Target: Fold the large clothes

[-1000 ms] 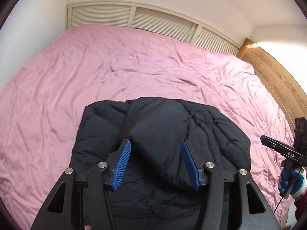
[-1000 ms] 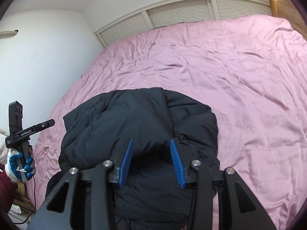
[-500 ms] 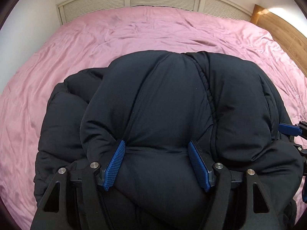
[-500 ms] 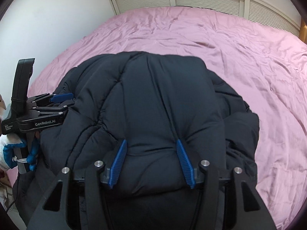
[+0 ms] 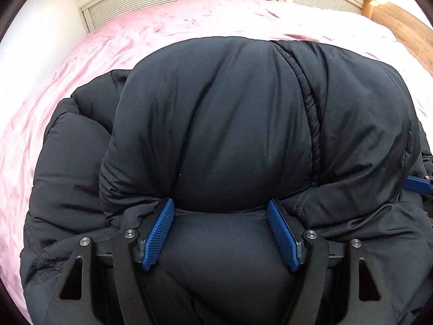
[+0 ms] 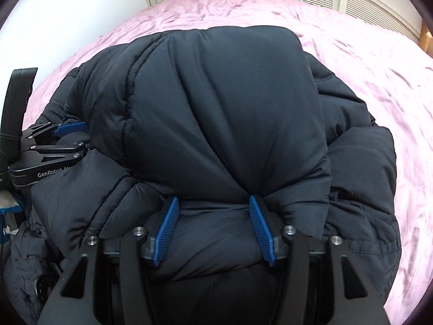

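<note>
Two claws buried in one black jacket (image 5: pixel 216 124) on a pink bed (image 5: pixel 81 62). Left claw (image 5: pixel 220 211) roughly half open, puffy fold bulging between its blue pads; right claw (image 6: pixel 213 208) a little narrower, likewise wedged around a thick roll. Cannot tell whether either truly pinches fabric or merely presses into it. Likely trouble: slick padded shell slipping out of such wide jaws, letting the fold spring back open; uneven pull between sides skewing the bundle; sleeve or hem near the bed's near edge sliding off. Jacket bunched high directly ahead of both claws, touching the pads, top fold mounded over lower layers, left claw (image 6: pixel 54 146) visible at its left side in the right view.
</note>
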### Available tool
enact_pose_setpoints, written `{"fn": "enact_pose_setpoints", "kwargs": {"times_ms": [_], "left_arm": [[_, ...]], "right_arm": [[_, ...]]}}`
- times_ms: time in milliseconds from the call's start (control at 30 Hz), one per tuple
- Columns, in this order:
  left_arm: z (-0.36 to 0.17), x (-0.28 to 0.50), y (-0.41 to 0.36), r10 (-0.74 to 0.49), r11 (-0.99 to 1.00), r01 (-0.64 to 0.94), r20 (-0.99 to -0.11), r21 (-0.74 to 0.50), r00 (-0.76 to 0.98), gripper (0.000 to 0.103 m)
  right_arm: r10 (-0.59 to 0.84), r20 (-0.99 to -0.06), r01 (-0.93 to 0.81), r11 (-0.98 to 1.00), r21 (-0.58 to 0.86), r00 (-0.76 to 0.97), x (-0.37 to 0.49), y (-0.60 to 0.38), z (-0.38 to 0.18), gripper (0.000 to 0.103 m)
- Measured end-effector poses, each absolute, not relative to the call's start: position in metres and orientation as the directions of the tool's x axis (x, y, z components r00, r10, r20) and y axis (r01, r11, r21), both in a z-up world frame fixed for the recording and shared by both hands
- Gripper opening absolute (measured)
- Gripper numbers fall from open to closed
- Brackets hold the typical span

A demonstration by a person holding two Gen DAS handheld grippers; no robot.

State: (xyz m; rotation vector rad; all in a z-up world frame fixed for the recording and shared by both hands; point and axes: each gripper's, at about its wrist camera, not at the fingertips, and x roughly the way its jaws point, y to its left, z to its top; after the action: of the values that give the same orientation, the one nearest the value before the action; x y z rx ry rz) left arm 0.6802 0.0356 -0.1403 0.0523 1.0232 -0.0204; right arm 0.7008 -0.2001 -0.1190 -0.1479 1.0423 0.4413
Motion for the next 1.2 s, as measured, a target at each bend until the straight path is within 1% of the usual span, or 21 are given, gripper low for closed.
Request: {"fn": "enact_pose_setpoints", "kwargs": {"times_ms": [133,267,400,467,533,633,700,767,867,933,1033,1200], "left_arm": [[-0.113,0.666,0.036,-0.014,0.998,0.057,-0.85,0.019,0.527,0.07],[-0.074,0.636,0.041,-0.033,0.998,0.06,-0.805,0.003,0.592,0.071],[-0.047,0.603,0.036,-0.107,0.994,0.094,-0.769,-0.06,0.631,0.071],[-0.049,0.589,0.026,-0.142,0.989,0.128,-0.771,-0.079,0.621,0.073],[-0.065,0.582,0.015,-0.161,0.984,0.157,-0.796,-0.084,0.584,0.073],[-0.096,0.585,0.006,-0.141,0.985,0.159,-0.831,-0.065,0.538,0.073],[-0.11,0.591,0.008,-0.136,0.987,0.141,-0.839,-0.071,0.528,0.073],[-0.118,0.598,0.012,-0.139,0.988,0.125,-0.846,-0.087,0.515,0.074],[-0.123,0.608,0.011,-0.117,0.991,0.115,-0.864,-0.069,0.489,0.074],[-0.118,0.609,0.007,-0.101,0.992,0.114,-0.87,-0.052,0.483,0.074],[-0.097,0.601,0.003,-0.09,0.993,0.106,-0.865,-0.043,0.493,0.074],[-0.06,0.571,-0.004,-0.074,0.995,0.096,-0.856,-0.029,0.512,0.074]], "right_arm": [[0.282,-0.862,-0.417,0.904,0.092,0.421,0.696,-0.201,-0.094,0.053],[0.312,-0.837,-0.431,0.896,0.104,0.448,0.681,-0.207,-0.061,0.054],[0.368,-0.809,-0.468,0.874,0.131,0.459,0.659,-0.207,-0.04,0.055],[0.377,-0.81,-0.493,0.861,0.128,0.449,0.651,-0.202,-0.042,0.056],[0.362,-0.829,-0.499,0.859,0.119,0.426,0.649,-0.198,-0.055,0.056],[0.334,-0.848,-0.488,0.867,0.103,0.413,0.653,-0.2,-0.08,0.056],[0.338,-0.853,-0.478,0.87,0.122,0.397,0.656,-0.202,-0.092,0.057],[0.339,-0.855,-0.468,0.874,0.133,0.391,0.658,-0.201,-0.1,0.057],[0.32,-0.867,-0.462,0.879,0.12,0.382,0.664,-0.195,-0.098,0.057],[0.309,-0.872,-0.45,0.885,0.118,0.38,0.663,-0.193,-0.092,0.057],[0.314,-0.87,-0.441,0.888,0.128,0.379,0.658,-0.194,-0.077,0.057],[0.3,-0.876,-0.419,0.899,0.128,0.377,0.632,-0.217,-0.053,0.057]]}}
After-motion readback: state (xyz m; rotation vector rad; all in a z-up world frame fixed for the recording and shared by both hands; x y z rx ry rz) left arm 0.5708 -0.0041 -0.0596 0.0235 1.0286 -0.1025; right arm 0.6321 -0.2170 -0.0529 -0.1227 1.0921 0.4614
